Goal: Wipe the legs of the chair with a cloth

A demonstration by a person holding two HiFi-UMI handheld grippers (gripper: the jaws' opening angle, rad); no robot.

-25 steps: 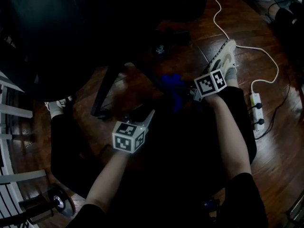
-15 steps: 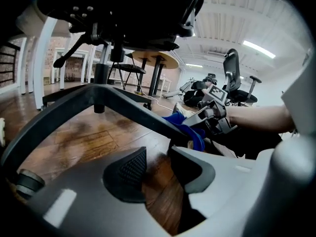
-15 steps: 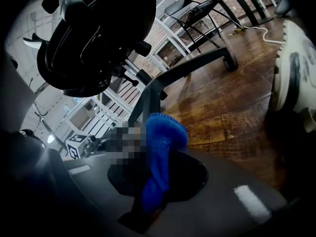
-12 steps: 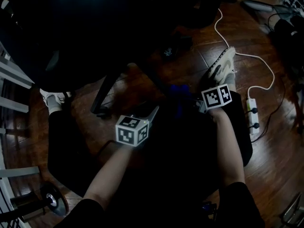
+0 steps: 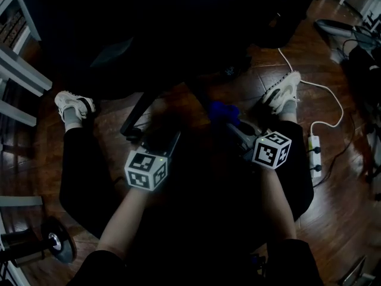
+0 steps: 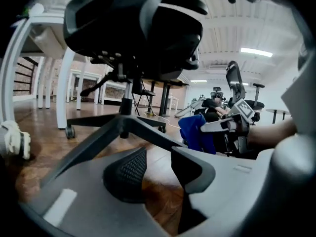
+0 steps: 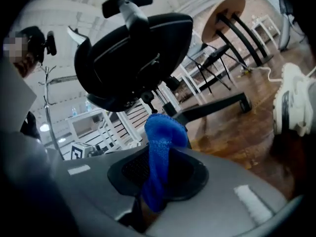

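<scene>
The black office chair stands ahead of me, and its dark star base leg slants across the floor. In the head view that leg lies just left of my left gripper. The left gripper is open, with only bare floor between its fingers. My right gripper is shut on a blue cloth, which sticks up from its jaws. In the right gripper view the cloth hangs pinched between the pads, with a chair leg beyond it. The left gripper view shows the cloth at its right.
My two shoes rest on the dark wooden floor either side of the chair base. A white power strip with its cable lies at the right. White table legs stand at the left, and a round weight lies at the lower left.
Both grippers have lifted and drawn back toward me. The blue cloth stays pinched in the right gripper. The head view has shifted, so both shoes now show.
</scene>
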